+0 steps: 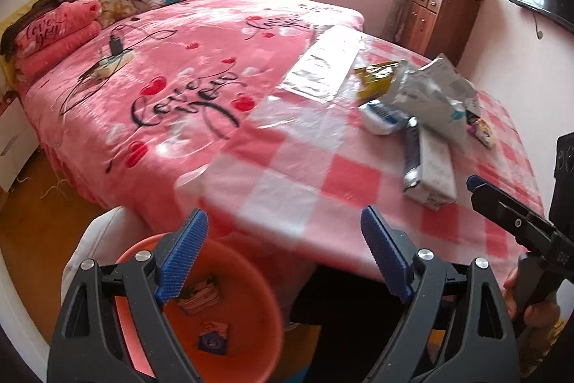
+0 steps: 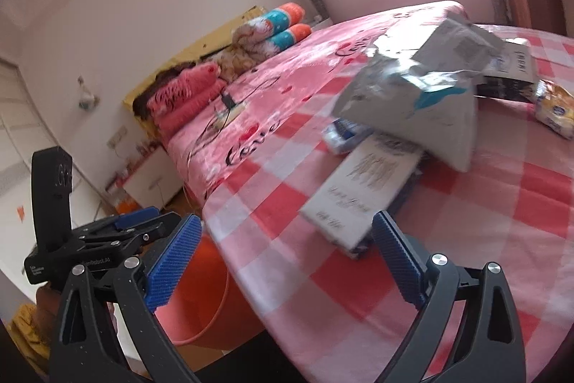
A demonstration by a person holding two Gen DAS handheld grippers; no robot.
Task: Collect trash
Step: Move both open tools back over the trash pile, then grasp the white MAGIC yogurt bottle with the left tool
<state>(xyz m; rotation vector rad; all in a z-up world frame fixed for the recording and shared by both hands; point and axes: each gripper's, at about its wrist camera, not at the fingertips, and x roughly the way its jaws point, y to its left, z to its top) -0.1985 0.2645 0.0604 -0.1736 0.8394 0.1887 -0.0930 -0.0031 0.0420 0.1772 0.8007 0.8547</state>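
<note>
Left view: the left gripper (image 1: 283,253) is hanging wide open over the bed edge (image 1: 251,236), with the bucket (image 1: 251,340) at 7 o'clock and trash (image 1: 416,103) at 1 o'clock.

Right view: the right gripper (image 2: 287,261) is spreading wide, empty, with the box (image 2: 358,192) just ahead at 12 o'clock.

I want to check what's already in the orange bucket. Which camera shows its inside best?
The left wrist view: it looks down into the orange bucket, showing two small wrappers on its bottom. The right wrist view shows only its outer wall and rim.
</note>
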